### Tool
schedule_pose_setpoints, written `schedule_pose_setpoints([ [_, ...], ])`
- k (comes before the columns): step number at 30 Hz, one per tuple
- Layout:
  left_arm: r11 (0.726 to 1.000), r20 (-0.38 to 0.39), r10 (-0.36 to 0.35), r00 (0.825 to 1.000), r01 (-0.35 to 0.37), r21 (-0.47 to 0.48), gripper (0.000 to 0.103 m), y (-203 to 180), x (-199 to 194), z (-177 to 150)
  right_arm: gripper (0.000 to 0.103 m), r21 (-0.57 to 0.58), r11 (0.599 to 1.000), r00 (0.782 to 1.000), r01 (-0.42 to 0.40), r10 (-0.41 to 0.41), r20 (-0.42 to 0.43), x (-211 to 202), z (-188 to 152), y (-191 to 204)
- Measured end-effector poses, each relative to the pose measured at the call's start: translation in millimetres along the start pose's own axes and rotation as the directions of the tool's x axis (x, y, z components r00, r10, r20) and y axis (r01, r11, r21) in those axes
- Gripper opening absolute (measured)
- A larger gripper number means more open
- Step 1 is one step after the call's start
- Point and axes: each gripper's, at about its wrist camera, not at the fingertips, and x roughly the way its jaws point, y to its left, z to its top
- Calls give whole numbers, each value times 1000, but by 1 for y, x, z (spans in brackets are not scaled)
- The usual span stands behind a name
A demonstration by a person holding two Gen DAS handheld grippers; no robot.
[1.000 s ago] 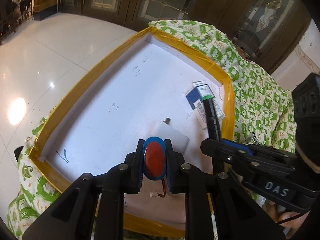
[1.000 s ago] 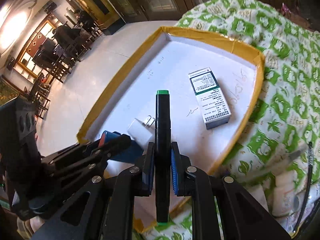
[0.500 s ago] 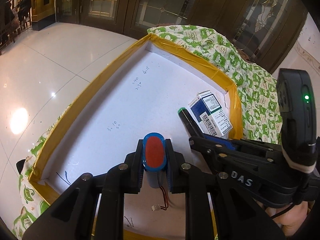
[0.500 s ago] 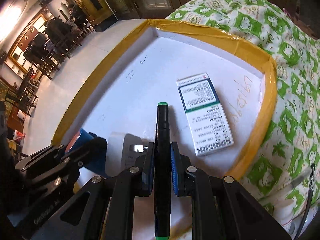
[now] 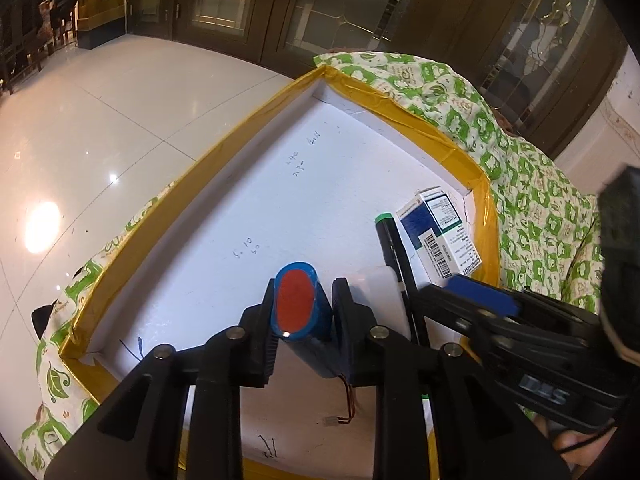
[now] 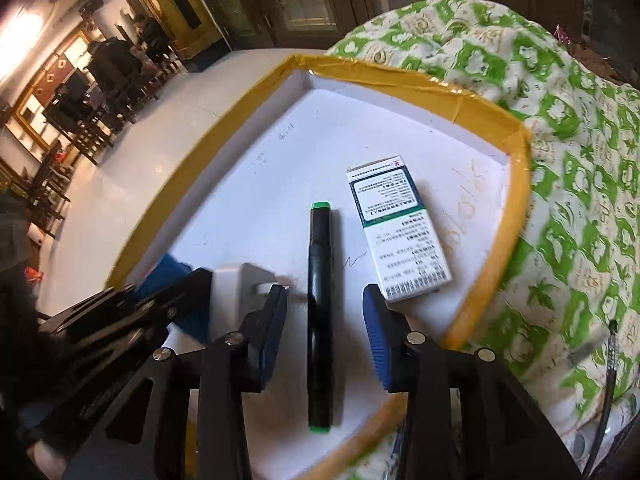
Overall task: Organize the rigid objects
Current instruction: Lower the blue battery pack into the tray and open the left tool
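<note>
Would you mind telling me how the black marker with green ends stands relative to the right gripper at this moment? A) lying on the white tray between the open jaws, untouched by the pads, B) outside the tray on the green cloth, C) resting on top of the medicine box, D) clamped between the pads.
A: in the right wrist view the marker lies flat on the tray, with clear gaps to both pads of the right gripper.
</note>
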Motion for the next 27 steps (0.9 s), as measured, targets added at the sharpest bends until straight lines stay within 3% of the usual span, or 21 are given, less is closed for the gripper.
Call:
schedule_pose_setpoints([
  [4,1000,8,19,1000,-18,-20,25,2,-1,0,38,-1,1000,1000,-8,8,24,-24,-12,-7],
  [6,999,20,25,999,-24,-37,45,5,-4,0,43,1,1000,1000,-8,8,28,-38,-22,-13],
  [9,998,58,19,998,-15,-67,64,9,-12,0,46,-9,1000,1000,-2,2,24,-59,-42,-24],
  [14,996,112,4,994,6,-87,65,9,-29,-3,72,63,998,1000,17,-18,12,-99,-86,-51],
  [18,999,115,21,993,-16,-44,66,-8,-36,-7,77,186,982,999,36,-41,22,-123,-121,-80],
  [22,999,84,-8,996,4,44,66,-41,-46,-26,91,337,941,997,42,-61,48,-124,-147,-115],
  [25,993,54,-38,998,32,113,66,-67,-57,-45,91,375,926,998,50,-62,20,-117,-145,-130],
  [27,988,46,-54,998,47,150,76,-82,-63,-60,91,375,926,996,48,-75,57,-121,-141,-131],
])
